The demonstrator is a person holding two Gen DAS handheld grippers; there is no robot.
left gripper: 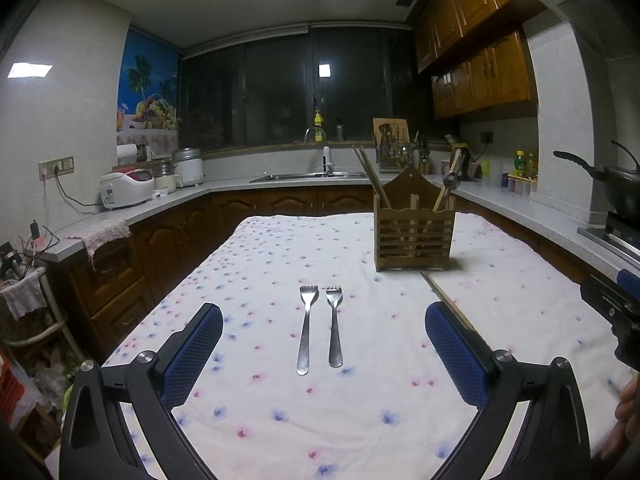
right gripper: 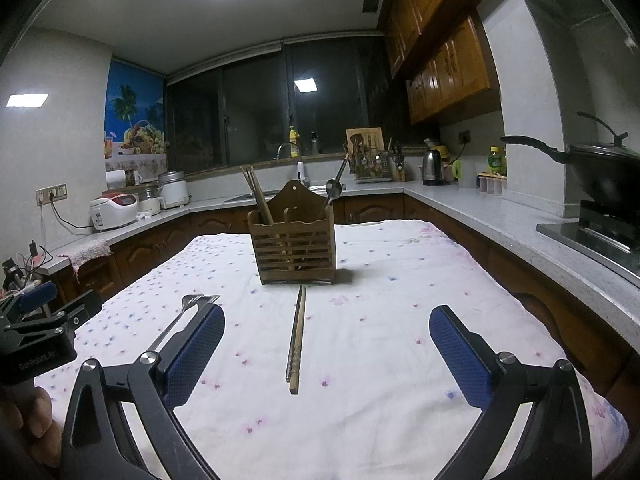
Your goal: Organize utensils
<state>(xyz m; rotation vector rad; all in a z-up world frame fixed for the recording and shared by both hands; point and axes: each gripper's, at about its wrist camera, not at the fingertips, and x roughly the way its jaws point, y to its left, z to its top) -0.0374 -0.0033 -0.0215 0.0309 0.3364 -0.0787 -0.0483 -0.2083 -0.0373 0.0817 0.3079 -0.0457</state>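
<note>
Your left gripper [left gripper: 323, 322] hovers with fingers spread wide and empty; two forks [left gripper: 320, 328] lie side by side on the surface [left gripper: 280, 420] at 12 o'clock between them. Your right gripper [right gripper: 326, 322] is likewise spread and empty, the chopsticks [right gripper: 296, 340] at 12 o'clock, the wooden holder [right gripper: 294, 248] just beyond.

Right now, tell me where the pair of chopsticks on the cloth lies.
In the right wrist view, the pair of wooden chopsticks lies flat on the floral tablecloth, centred just before the slatted wooden utensil holder, right of the two metal forks.
</note>
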